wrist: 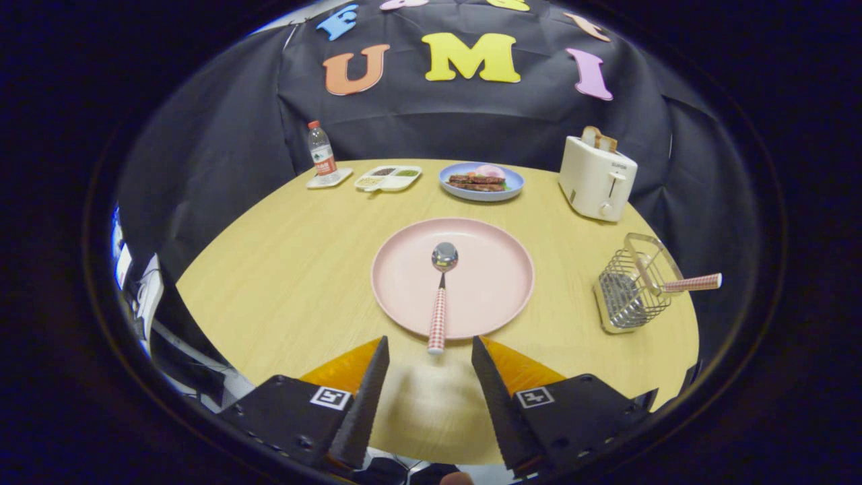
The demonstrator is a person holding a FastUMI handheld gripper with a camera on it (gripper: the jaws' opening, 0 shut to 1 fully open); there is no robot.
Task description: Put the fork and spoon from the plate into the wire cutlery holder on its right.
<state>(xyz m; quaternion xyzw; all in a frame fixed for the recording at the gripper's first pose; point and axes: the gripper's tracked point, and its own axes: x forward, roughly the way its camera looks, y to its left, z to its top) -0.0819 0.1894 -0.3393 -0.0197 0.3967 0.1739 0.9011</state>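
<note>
Spoon (440, 296) lies on the pink plate (498, 283) at the table's (283, 269) centre, its checked handle overhanging the near rim. Gripper (429, 350) is open, fingers apart either side of the handle's end. Wire cutlery holder (633, 286), near the right edge, holds a checked-handled utensil (693, 283).

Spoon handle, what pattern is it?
Red and white checks on the spoon, clearest in the gripper view.
</note>
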